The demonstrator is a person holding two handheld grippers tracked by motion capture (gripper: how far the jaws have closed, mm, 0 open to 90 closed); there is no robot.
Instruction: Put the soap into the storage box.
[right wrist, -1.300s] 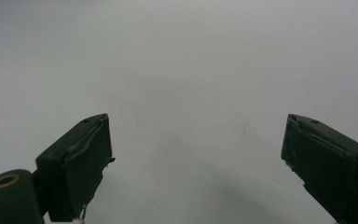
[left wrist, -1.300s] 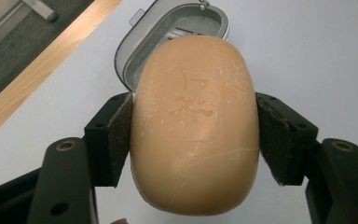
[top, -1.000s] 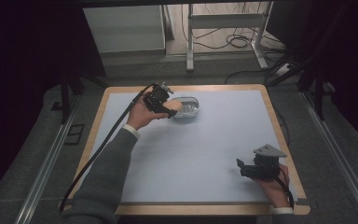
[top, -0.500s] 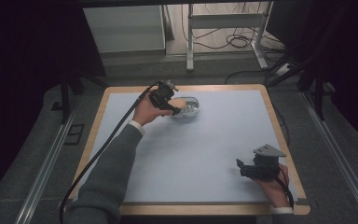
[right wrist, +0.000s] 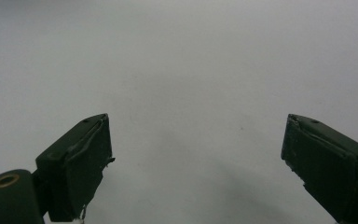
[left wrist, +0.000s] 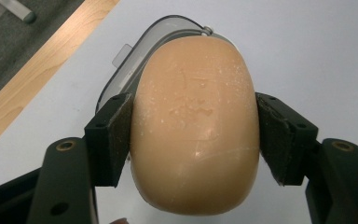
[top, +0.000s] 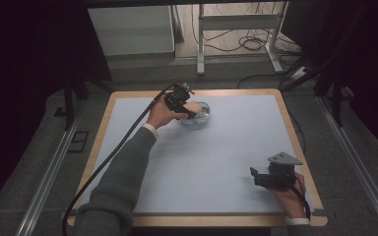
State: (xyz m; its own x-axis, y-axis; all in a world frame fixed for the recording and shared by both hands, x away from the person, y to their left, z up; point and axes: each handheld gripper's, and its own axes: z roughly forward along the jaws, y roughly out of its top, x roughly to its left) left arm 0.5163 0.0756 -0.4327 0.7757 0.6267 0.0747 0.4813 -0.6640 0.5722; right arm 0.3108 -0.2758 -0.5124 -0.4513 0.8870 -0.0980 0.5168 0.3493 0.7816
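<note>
Since the earlier frame, the left gripper [top: 193, 109] is sitting a little further toward the upper right of the high view, over the clear dish [top: 200, 118] near the top edge of the table [top: 216, 162], and it is carrying the bar of soap [left wrist: 196, 126] with it. In the left gripper view the tan, rounded bar is sitting squarely between the two black jaws, both pads pressing against its long sides, so the jaws are clamping on it and standing only as far apart as the bar is wide. Behind the bar, toward the upper left of that view, the dish [left wrist: 135, 60] is peeking out; whether the soap is touching it or hanging just above is hard to say from here. At the lower right of the high view the right gripper [top: 261, 178] is resting low over the pale blue mat. In the right gripper view its jaws are standing wide apart with only bare mat between them, gripping nothing.
</note>
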